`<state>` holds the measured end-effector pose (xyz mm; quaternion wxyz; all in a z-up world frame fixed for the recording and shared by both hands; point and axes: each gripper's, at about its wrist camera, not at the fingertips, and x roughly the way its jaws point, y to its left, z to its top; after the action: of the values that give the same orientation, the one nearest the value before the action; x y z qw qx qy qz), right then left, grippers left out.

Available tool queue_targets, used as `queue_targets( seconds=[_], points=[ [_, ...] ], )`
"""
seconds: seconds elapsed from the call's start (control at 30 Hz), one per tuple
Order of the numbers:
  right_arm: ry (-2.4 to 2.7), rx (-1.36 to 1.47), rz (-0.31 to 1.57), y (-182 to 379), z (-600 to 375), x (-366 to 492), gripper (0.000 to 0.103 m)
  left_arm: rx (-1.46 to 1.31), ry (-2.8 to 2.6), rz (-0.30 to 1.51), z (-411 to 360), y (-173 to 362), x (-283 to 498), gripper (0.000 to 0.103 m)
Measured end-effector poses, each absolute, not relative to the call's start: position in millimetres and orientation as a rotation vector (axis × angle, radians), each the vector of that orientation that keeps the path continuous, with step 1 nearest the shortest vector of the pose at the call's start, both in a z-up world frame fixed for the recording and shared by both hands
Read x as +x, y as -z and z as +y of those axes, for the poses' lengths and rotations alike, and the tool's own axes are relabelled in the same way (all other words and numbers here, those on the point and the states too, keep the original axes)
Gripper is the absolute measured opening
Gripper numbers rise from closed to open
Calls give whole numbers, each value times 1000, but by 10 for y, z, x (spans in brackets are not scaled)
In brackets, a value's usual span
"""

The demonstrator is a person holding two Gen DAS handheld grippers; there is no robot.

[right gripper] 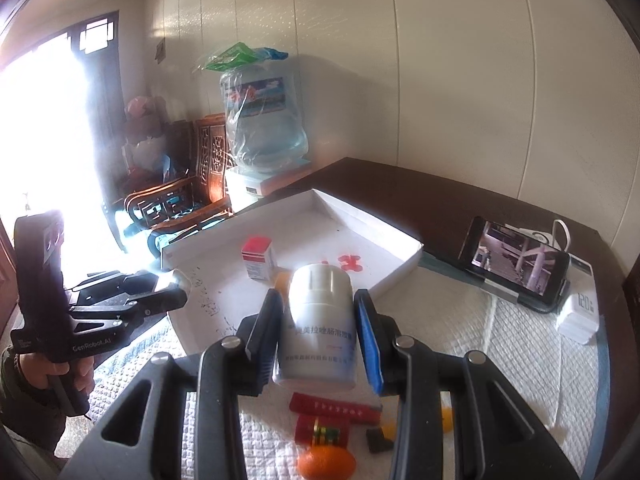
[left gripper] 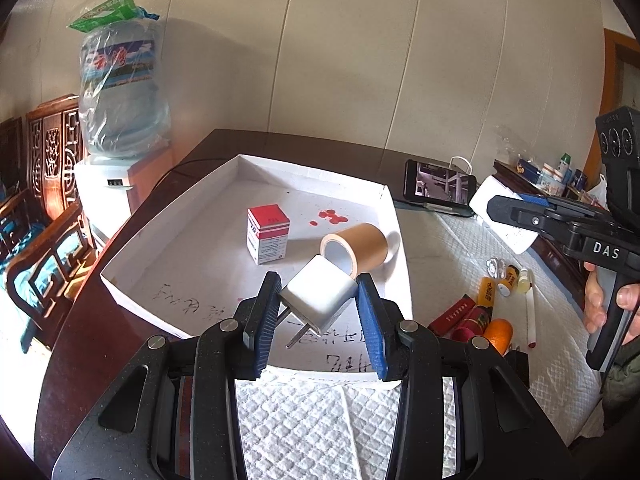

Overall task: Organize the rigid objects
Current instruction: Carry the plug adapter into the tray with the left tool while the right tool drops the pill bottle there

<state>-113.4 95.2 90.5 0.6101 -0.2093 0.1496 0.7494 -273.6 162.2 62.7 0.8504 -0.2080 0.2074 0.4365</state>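
A big blue water jug point(left gripper: 120, 92), wrapped in clear plastic with a green packet point(left gripper: 106, 12) on top, sits on a white dispenser point(left gripper: 106, 196) beside the dark desk point(left gripper: 224, 148). Carved wooden chairs point(left gripper: 44, 160) stand further along the pale panelled wall point(left gripper: 360, 40). A phone point(right gripper: 516, 266) leans upright with its screen lit, just beside a white power bank point(right gripper: 580, 312), on the quilted white cloth point(right gripper: 500, 344).

White tray point(left gripper: 394, 216) stained red, red-and-white box point(left gripper: 268, 234), tan tape roll point(left gripper: 356, 246), white quilted cloth point(left gripper: 316, 428).

One white tray point(left gripper: 168, 216), one red-topped box point(left gripper: 267, 234), one tape roll point(left gripper: 356, 246), one phone point(left gripper: 440, 186).
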Motion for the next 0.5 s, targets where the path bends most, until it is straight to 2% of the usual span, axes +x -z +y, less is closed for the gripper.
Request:
queue_targets(
  seconds=[0.5],
  points=[
    [-1719,-589,410,-759,1697,-1356,36,-529,-989,375,2071,-688,-2881,38]
  ],
)
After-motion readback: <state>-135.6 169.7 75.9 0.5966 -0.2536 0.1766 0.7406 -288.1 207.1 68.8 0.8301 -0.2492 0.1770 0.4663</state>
